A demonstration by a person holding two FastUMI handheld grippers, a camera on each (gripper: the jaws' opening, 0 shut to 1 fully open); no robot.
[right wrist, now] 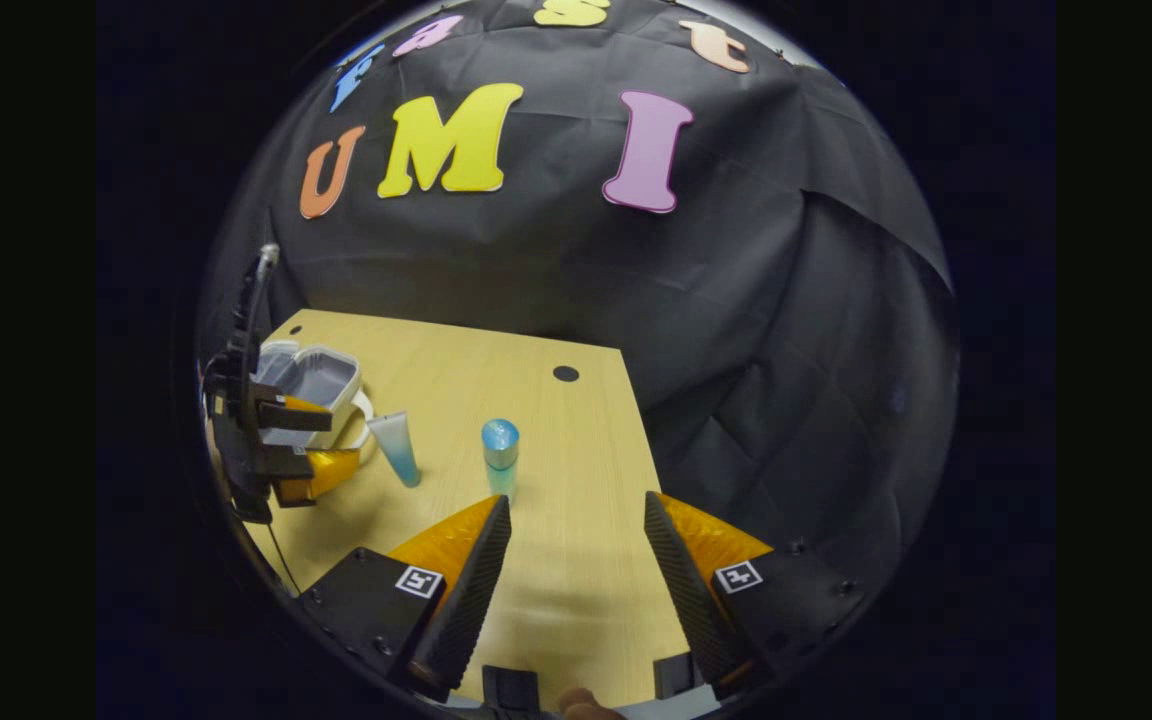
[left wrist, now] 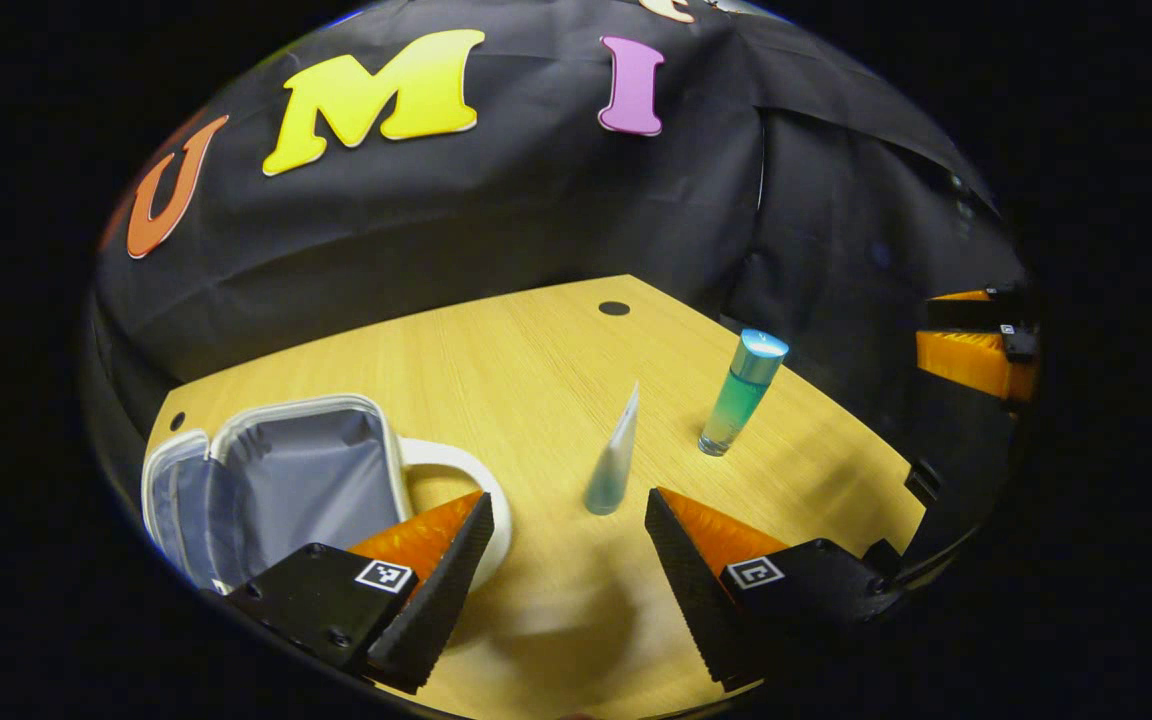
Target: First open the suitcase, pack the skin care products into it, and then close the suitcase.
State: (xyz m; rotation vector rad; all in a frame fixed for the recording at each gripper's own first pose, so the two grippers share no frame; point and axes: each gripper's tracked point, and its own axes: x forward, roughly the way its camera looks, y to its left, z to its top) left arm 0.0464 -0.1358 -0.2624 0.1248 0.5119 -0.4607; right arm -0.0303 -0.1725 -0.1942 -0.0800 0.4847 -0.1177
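Left gripper [left wrist: 568, 560], fingers spread wide and holding nothing, hovers over the near part of the wooden table [left wrist: 536, 350]; just past its tips a small squeeze tube [left wrist: 615, 460] stands on its cap, flat crimped end up. The right gripper [right wrist: 576, 560] hangs over the table's near right edge, its fingers likewise parted and empty.

Beyond the tube, toward the right edge, stands a slim bottle [left wrist: 741, 395] of blue-green liquid with a rounded cap — upright, well apart from the tube. At the near left corner the suitcase [left wrist: 276, 480] (a small zip case with a pale handle) already lies open, its grey lining bare, neither product yet inside.

The tube looks light and soft-walled, likely to tip at a nudge; a gentle pinch across its lower body near the cap seems safest. The bottle appears rigid, smooth and possibly slippery — best gripped at mid-height across its round body. A dark round hole [left wrist: 614, 308] marks the table's far end.
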